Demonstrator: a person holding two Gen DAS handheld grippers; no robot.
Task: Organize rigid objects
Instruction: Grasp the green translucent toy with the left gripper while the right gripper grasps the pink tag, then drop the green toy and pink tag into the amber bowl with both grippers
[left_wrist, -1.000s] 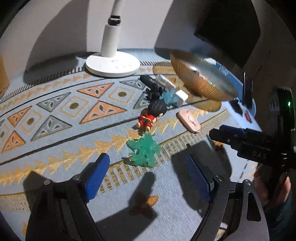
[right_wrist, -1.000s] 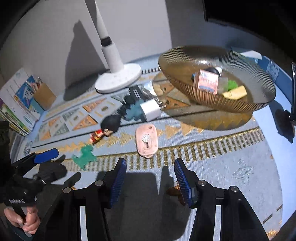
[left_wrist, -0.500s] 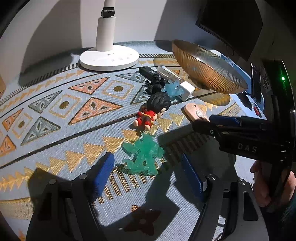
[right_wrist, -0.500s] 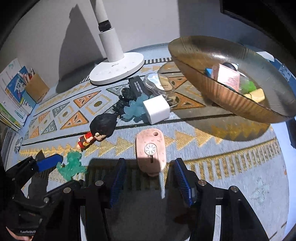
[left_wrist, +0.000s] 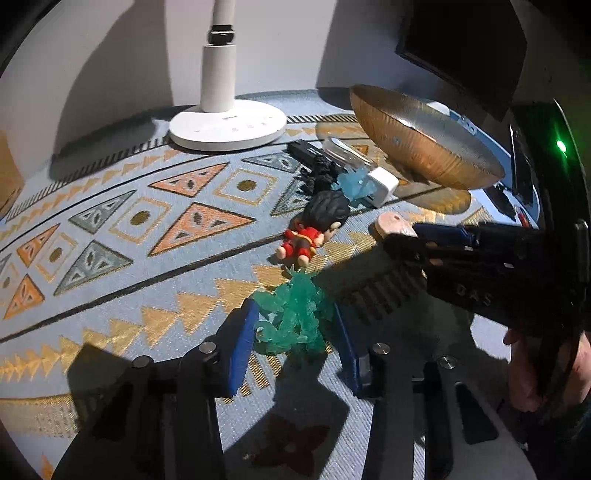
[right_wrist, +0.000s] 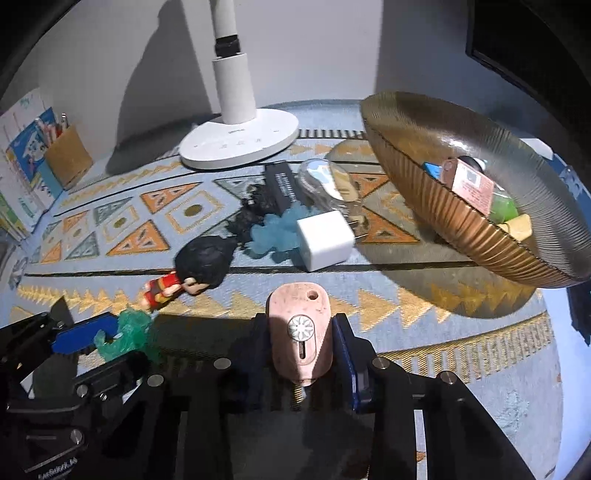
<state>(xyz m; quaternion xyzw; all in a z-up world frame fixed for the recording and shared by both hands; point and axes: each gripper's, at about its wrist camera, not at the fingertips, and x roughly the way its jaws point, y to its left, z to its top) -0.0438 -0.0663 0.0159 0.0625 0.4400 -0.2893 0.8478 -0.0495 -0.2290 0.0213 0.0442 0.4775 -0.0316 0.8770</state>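
Patterned blue-and-gold cloth covers the tabletop (right_wrist: 480, 369), lamp-lit from the back, and both of my picks lie on it near the front edge. Right side first: the pink oval gadget (right_wrist: 301, 332) w/ a white dial on top looks like hard plastic, light and stiff, smooth enough to slip, so the flat long sides are where I'd take it (not the rounded ends). That's where the right gripper (right_wrist: 301, 341) has it; jaws have just been closing and the blue pads now sit tight against both flanks, gripping it while it's still down on the cloth. Left side: the translucent green figure (left_wrist: 295, 314) is spiky and irregular, prob. light but w/ thin limbs that could snap or snag, so I'd squeeze across the thick middle. The left gripper (left_wrist: 291, 339) has just been closing too; its pads bracket the figure, left one touching, right one right at the edge, so I read it as clamped, tho loosely. Beyond them lie a small red-suited doll (left_wrist: 314, 232), a pale blue figure (right_wrist: 273, 236), a white charger cube (right_wrist: 325, 240), a black stick and a clear case. Ribbed amber bowl (right_wrist: 424, 173) stands to the right, already holding a few bits, and I judge it's the drop-off. White lamp base (right_wrist: 240, 142) is behind.
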